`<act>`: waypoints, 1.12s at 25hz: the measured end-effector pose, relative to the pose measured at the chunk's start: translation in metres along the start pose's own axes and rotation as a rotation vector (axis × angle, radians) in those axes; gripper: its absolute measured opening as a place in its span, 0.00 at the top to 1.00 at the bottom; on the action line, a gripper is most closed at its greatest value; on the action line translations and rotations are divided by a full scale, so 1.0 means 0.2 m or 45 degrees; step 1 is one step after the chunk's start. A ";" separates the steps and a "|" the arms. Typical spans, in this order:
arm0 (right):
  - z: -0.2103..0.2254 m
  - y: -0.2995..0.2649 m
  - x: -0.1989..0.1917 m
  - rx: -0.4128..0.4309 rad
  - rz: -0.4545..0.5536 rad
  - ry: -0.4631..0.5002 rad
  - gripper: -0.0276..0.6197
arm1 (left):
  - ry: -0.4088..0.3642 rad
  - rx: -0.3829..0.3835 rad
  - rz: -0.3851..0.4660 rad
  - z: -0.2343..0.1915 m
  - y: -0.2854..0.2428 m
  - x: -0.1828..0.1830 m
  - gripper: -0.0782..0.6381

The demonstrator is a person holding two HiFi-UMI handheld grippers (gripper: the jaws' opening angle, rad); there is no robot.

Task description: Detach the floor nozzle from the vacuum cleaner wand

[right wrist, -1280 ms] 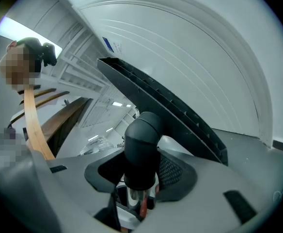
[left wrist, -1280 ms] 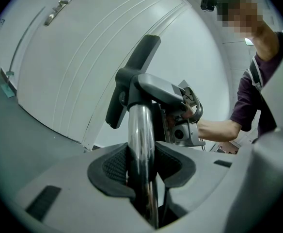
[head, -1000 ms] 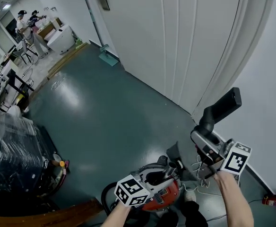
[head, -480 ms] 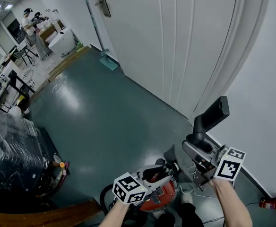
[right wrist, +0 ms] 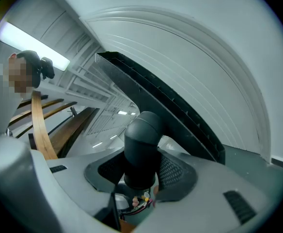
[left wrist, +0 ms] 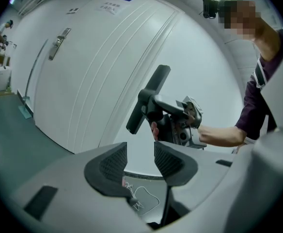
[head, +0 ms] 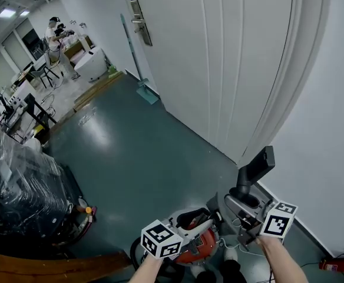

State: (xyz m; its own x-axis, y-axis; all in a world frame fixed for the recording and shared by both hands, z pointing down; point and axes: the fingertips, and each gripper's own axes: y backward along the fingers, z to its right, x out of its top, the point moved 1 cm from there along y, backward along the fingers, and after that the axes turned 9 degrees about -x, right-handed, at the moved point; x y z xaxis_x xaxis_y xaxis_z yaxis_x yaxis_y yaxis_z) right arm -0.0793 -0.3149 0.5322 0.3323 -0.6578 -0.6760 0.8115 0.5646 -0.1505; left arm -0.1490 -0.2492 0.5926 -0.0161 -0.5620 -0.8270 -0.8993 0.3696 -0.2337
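Note:
The black floor nozzle [head: 255, 166] is off the floor, its flat head tilted up in front of the white door. My right gripper [head: 243, 201] is shut on its round neck [right wrist: 142, 144], pads pressed on both sides. No wand is attached to it in any view. My left gripper [head: 209, 218] hovers to its left above the red vacuum body [head: 199, 250], open, with nothing between the pads [left wrist: 113, 162]. The left gripper view shows the nozzle [left wrist: 148, 99] held in the right gripper [left wrist: 166, 122] ahead of it.
A white door [head: 219, 58] and wall stand close ahead. A white cable [head: 238, 244] and a red fire extinguisher [head: 334, 265] lie on the floor at right. Plastic-wrapped goods [head: 19, 187] and a wooden board [head: 54, 267] are at left. A person [head: 57, 37] stands far off.
Both grippers have risen, the right one carrying the nozzle up with it. The head camera has tilted up toward the door, so both sit lower in the picture.

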 end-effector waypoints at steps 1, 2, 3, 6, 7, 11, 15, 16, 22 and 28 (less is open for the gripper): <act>-0.03 0.02 0.02 0.005 -0.001 0.001 0.68 | -0.004 0.010 0.024 0.04 0.02 0.07 0.64; -0.07 0.03 0.05 0.012 0.002 0.002 0.68 | -0.012 0.023 0.050 0.08 0.03 0.13 0.65; -0.11 0.05 0.08 0.020 0.007 0.004 0.68 | -0.025 0.037 0.076 0.13 0.05 0.20 0.67; -0.26 0.09 0.19 0.054 0.024 0.022 0.68 | -0.064 0.082 0.160 0.27 0.11 0.40 0.72; -0.30 0.11 0.22 0.067 0.025 0.031 0.68 | -0.066 0.097 0.196 0.32 0.13 0.47 0.73; -0.48 0.18 0.36 0.117 0.039 0.067 0.68 | -0.061 0.135 0.348 0.50 0.21 0.72 0.80; -0.67 0.26 0.51 0.173 0.071 0.123 0.68 | -0.134 0.227 0.403 0.66 0.31 0.94 0.85; -0.72 0.29 0.54 0.187 0.082 0.140 0.68 | -0.153 0.250 0.410 0.71 0.32 0.99 0.87; -1.00 0.44 0.69 0.266 0.116 0.180 0.68 | -0.149 0.254 0.493 0.95 0.37 1.23 0.88; -1.16 0.55 0.69 0.310 0.137 0.191 0.68 | -0.157 0.257 0.544 1.12 0.43 1.29 0.89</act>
State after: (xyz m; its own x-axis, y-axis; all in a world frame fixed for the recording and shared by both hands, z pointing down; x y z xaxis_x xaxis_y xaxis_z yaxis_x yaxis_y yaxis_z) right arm -0.0559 -0.2277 0.2547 0.3625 -0.5098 -0.7802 0.8729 0.4790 0.0926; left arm -0.1326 -0.1978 0.2445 -0.3022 -0.2414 -0.9222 -0.7207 0.6911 0.0552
